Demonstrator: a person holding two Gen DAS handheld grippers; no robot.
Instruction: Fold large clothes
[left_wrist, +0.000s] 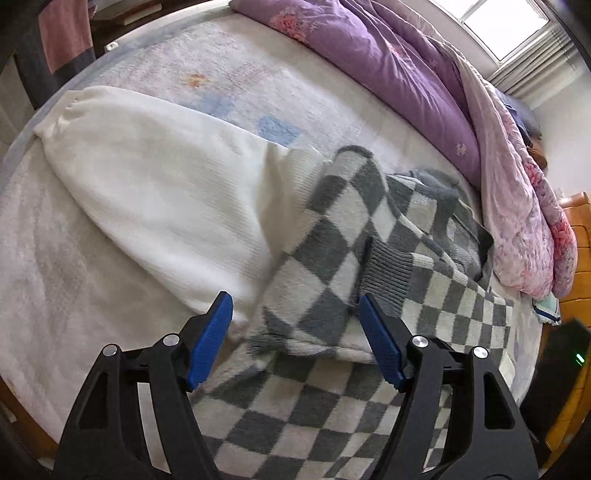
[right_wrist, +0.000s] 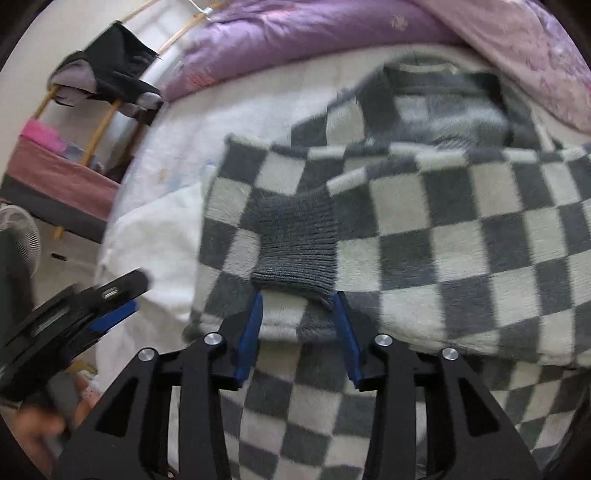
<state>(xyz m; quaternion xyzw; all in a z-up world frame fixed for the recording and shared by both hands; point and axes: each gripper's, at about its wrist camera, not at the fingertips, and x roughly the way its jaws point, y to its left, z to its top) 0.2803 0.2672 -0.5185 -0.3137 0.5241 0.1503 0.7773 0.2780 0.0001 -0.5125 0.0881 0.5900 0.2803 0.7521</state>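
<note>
A grey-and-white checked sweater (left_wrist: 332, 258) (right_wrist: 443, 240) lies on the bed, one sleeve folded across its body. That sleeve ends in a grey ribbed cuff (left_wrist: 388, 269) (right_wrist: 295, 243). My left gripper (left_wrist: 294, 299) hangs open over the sweater's left edge, nothing between its blue pads. My right gripper (right_wrist: 299, 295) is open just below the cuff. The cuff's lower edge lies at its fingertips, and the pads are not pressing on it. The left gripper (right_wrist: 110, 314) also shows, blurred, at the left of the right wrist view.
A white knit garment (left_wrist: 147, 192) lies left of the sweater on the pale bedsheet (left_wrist: 55, 277). A purple quilt (left_wrist: 369, 62) is heaped along the far side. A wooden cabinet (left_wrist: 580, 236) stands right of the bed. A clothes rack (right_wrist: 103, 74) stands beyond the bed's left side.
</note>
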